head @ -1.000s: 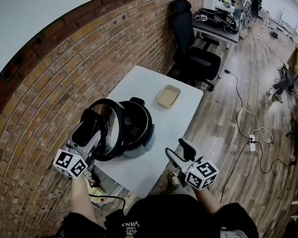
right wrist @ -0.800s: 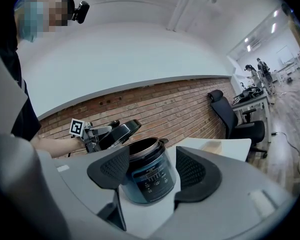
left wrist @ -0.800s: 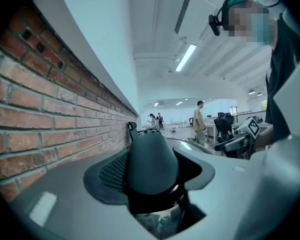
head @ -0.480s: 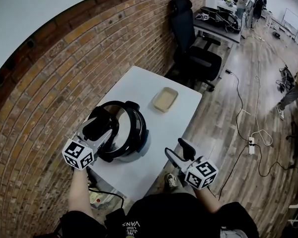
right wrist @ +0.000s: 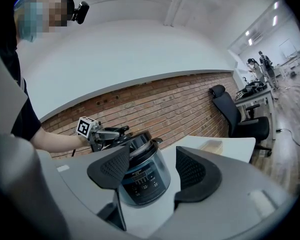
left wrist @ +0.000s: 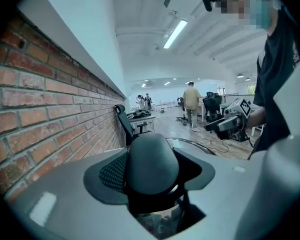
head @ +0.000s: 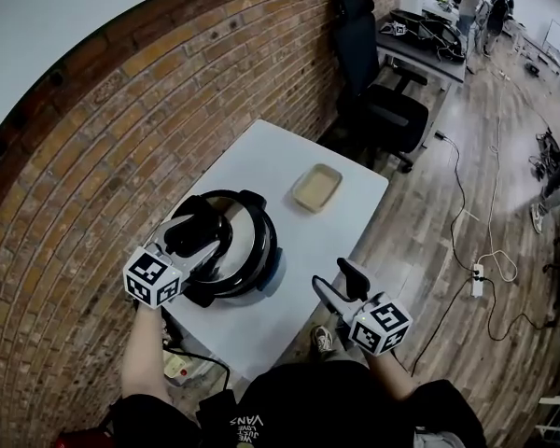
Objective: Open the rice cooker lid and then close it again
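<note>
1. "VANS" is read, upside down in the head view, on the person's dark shirt (head: 245, 425); the smaller lines beside it are not legible.
2. Small pale print is seen on the front panel (right wrist: 139, 183) of the rice cooker (right wrist: 152, 166), too small to be read.
3. Only square black-and-white patterns, no letters, are carried by the cube (head: 155, 276) of the left tool (head: 198, 236) and the cube (head: 381, 324) of the right tool (head: 339, 281).
</note>
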`<action>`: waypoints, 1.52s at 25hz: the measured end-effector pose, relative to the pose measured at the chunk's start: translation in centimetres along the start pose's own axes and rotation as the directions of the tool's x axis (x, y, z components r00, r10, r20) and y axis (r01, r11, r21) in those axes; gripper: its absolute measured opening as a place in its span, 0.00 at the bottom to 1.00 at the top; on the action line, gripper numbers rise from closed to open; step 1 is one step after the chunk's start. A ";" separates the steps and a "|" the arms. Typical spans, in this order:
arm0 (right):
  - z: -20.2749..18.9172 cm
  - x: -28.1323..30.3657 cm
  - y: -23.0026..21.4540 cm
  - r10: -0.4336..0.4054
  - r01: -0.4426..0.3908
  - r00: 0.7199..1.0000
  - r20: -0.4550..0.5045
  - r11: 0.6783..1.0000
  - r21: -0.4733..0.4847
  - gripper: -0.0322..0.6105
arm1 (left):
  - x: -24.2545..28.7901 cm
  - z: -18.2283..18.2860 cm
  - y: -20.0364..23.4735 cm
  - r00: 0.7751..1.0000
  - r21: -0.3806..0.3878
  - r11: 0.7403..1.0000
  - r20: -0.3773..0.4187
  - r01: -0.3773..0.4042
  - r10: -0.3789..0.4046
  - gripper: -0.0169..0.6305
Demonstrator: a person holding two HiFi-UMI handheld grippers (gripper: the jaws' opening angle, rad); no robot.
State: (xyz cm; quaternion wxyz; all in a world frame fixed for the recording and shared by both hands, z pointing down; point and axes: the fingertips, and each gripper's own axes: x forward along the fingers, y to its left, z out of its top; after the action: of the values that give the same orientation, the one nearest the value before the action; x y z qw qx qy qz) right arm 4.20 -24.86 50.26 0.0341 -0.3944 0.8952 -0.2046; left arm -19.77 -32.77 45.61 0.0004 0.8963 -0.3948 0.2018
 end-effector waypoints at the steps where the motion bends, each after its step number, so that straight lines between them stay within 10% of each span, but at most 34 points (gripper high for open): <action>1: 0.0 0.2 0.0 0.006 -0.006 1.000 -0.002 1.000 0.000 0.49 | 0.2 0.0 0.1 1.000 -0.001 1.000 -0.006 0.008 -0.008 0.46; 28: -0.9 0.2 0.4 -0.024 0.024 1.000 -0.012 1.000 0.019 0.49 | 2.0 -1.1 -1.6 0.971 0.107 0.965 -0.064 0.238 -0.232 0.46; 38: -1.7 -0.2 2.0 -0.033 0.033 0.999 0.001 0.999 0.032 0.49 | 2.0 -1.5 -1.1 0.991 0.060 0.992 -0.081 0.108 -0.103 0.46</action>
State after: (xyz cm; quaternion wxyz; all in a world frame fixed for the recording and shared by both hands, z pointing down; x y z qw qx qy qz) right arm 2.56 -22.91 50.99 0.0379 -0.4087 0.8852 -0.2191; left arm -18.35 -33.18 47.91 -0.0026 0.9070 -0.3397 0.2488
